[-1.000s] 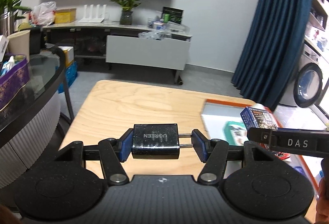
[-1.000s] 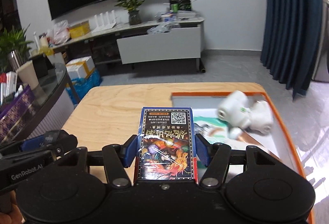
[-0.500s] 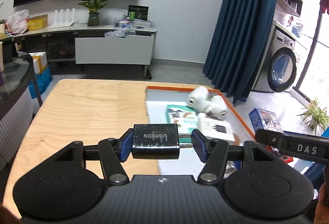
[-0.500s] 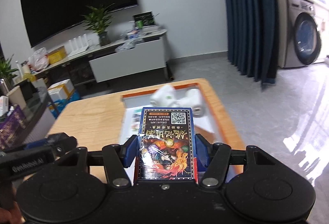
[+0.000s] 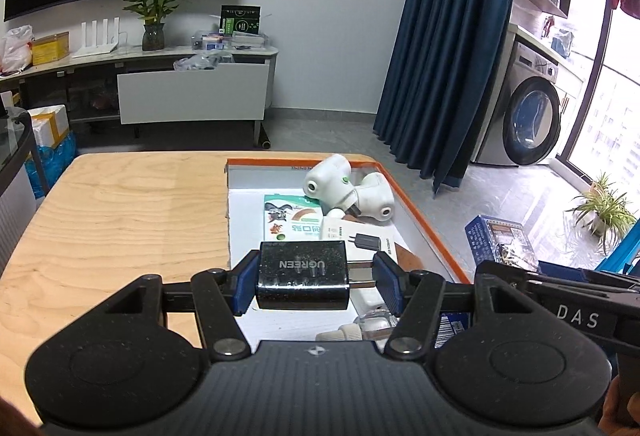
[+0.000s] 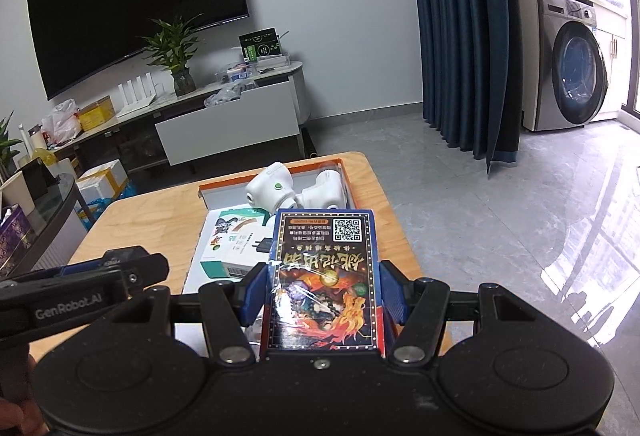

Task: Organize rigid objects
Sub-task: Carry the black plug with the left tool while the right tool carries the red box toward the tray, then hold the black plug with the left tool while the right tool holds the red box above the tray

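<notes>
I am holding a black charger (image 5: 301, 275) in my left claw (image 5: 314, 284): the blue pads are closing on it from both sides, the left pad against its body and the right pad against the tips of its two metal prongs, so the claw is standing partly open at the charger's full length. The charger is hanging above the near part of an orange-rimmed tray (image 5: 424, 220) that is sitting on the right half of the wooden counter (image 5: 120, 220).

My right claw (image 6: 322, 294) is gripping a blue card box (image 6: 324, 276) with a code square at its far end, the pads pressing its two long sides. The box is lying flat along the claw and is hovering over the near right part of the tray (image 6: 208, 192); in the left view it is showing at the right, beyond the tray's orange edge (image 5: 500, 240).

Inside the tray, two white plastic fittings (image 5: 348, 190) are lying together at the far end, touching each other. Nearer, a flat packet with a cartoon picture (image 5: 290, 216) is lying on the tray floor, and a white charger carton (image 5: 360, 238) is resting just right of it, overlapping its corner. A clear small item (image 5: 372, 324) is sitting at the near end, partly hidden behind my left claw.
</notes>
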`<move>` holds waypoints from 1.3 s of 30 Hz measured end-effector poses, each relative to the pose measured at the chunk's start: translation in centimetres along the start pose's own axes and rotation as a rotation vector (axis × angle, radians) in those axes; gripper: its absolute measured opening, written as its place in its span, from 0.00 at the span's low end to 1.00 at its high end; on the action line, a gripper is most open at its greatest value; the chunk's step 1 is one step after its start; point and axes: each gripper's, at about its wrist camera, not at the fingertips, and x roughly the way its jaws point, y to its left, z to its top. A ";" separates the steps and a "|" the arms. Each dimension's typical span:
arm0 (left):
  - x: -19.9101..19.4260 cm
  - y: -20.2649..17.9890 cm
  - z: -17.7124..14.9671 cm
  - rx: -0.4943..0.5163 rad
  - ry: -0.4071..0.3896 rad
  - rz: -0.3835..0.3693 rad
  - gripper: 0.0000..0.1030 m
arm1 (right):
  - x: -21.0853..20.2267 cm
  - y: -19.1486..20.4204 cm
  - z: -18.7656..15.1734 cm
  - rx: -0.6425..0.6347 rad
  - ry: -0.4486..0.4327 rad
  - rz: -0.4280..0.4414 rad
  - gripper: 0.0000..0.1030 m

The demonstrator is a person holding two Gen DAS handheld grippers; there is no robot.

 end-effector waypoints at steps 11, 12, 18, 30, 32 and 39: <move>0.9 -0.2 -0.5 -0.007 0.026 0.029 0.59 | 0.9 -0.1 0.1 -0.004 0.011 0.020 0.69; 0.9 -0.3 -0.5 -0.006 0.027 0.030 0.59 | 1.0 -0.1 0.1 -0.005 0.012 0.021 0.69; 0.9 -0.4 -0.4 -0.007 0.025 0.032 0.59 | 1.4 0.1 0.2 -0.008 0.016 0.029 0.69; 1.0 -0.4 -0.3 -0.008 0.029 0.031 0.59 | 1.6 0.3 0.2 -0.010 0.019 0.034 0.69; 1.0 -0.4 -0.3 -0.008 0.028 0.032 0.59 | 1.6 0.3 0.2 -0.008 0.021 0.034 0.69; 1.2 -0.4 -0.1 -0.009 0.029 0.033 0.59 | 1.7 0.6 0.2 -0.012 0.023 0.036 0.69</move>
